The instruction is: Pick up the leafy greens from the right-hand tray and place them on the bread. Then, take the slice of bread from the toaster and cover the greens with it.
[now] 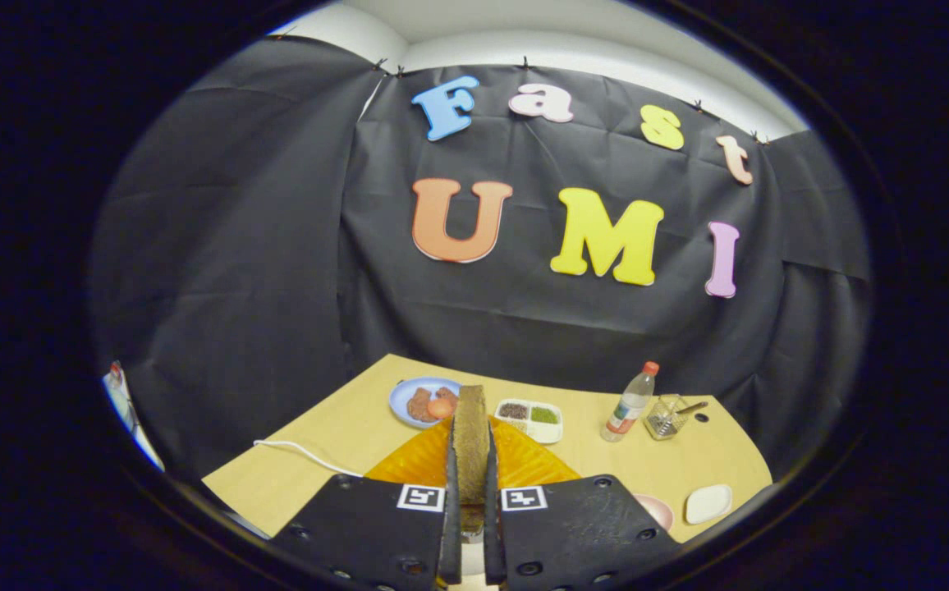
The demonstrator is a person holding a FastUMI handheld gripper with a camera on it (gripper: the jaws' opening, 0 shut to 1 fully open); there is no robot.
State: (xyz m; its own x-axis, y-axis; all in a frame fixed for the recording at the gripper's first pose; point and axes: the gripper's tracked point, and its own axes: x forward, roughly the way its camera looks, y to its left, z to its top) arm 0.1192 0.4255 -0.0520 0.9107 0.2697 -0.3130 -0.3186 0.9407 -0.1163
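Two fingers of the hand-held gripper (471, 492) are clamping a bread slice (471, 439) edge-on, holding it upright above an orange plate (524, 464) on the worktop (335, 435). Left of the slice, a white cable (294, 450) is lying; beyond it, a blue plate (409, 394) is carrying food. Just right sits a divided tray (530, 419), then a bottle (630, 402), a glass jar (665, 417) and a small white dish (708, 503).

Tan table (343, 443) with blue plate (409, 392), divided tray (530, 420), bottle (630, 402), orange plate (417, 460).
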